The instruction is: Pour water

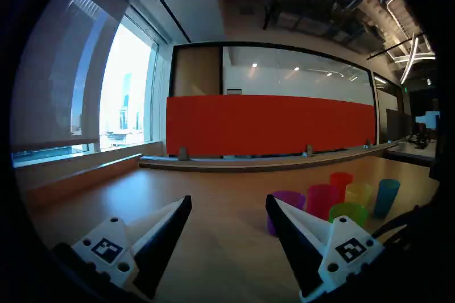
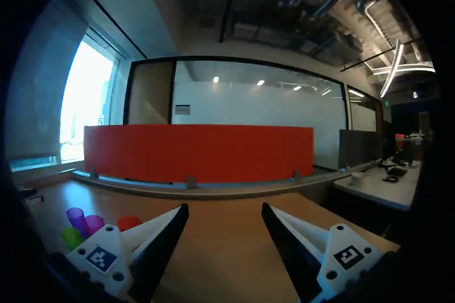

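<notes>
The left gripper (image 1: pixel 227 203) is spread wide, holding nothing. Just past its right finger, on the wooden table (image 1: pixel 227 257), stand a purple cup (image 1: pixel 290 196), pink cup (image 1: pixel 321 200) and green cup (image 1: pixel 348 212), with a red cup (image 1: pixel 341 179), yellow cup (image 1: pixel 358 192) and blue cup (image 1: pixel 387 196) behind. The right gripper (image 2: pixel 224 207) is spread wide too, empty, with the purple cup (image 2: pixel 75 218) low beside its left finger. Far back runs an orange panel (image 1: pixel 267 124).

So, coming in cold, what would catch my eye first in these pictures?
The broad red-orange panel along the far edge of the wooden table strikes first, with the bright window to its left. Then the cluster of coloured cups on the table, at the right of the left gripper view. Up close, the left hand-held gripper and the right hand-held gripper both stand open, holding nothing.
</notes>
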The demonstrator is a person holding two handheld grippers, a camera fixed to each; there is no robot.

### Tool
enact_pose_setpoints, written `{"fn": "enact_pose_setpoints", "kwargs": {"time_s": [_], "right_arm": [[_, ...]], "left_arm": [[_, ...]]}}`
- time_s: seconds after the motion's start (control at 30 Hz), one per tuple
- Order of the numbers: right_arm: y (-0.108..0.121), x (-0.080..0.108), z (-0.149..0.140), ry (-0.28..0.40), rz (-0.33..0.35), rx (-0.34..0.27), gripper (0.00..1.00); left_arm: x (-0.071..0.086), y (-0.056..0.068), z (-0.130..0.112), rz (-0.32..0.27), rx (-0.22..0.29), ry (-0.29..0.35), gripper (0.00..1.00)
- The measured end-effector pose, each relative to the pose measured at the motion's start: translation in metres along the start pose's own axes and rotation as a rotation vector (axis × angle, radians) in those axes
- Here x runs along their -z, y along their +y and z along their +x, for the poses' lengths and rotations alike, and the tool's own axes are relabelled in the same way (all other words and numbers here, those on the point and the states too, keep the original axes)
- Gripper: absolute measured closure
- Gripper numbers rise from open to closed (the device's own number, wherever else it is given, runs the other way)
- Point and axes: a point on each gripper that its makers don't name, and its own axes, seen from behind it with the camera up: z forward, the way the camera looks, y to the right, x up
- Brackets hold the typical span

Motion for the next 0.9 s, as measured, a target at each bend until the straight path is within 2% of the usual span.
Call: {"fn": "enact_pose_setpoints", "kwargs": {"time_s": [0.5,0.9], "right_arm": [[0.0037,-0.0004,0.0004,0.002,-0.002,0.001,0.01],[-0.0006,-0.0039,-0.0063,0.015,0.008,0.034,0.01]], "left_arm": [[0.0007,0.0011,-0.001,-0.003,-0.002,-0.002,0.03],[0.0016,0.0013,-0.0007,-0.003,-0.003,-0.003,0.03]]}}
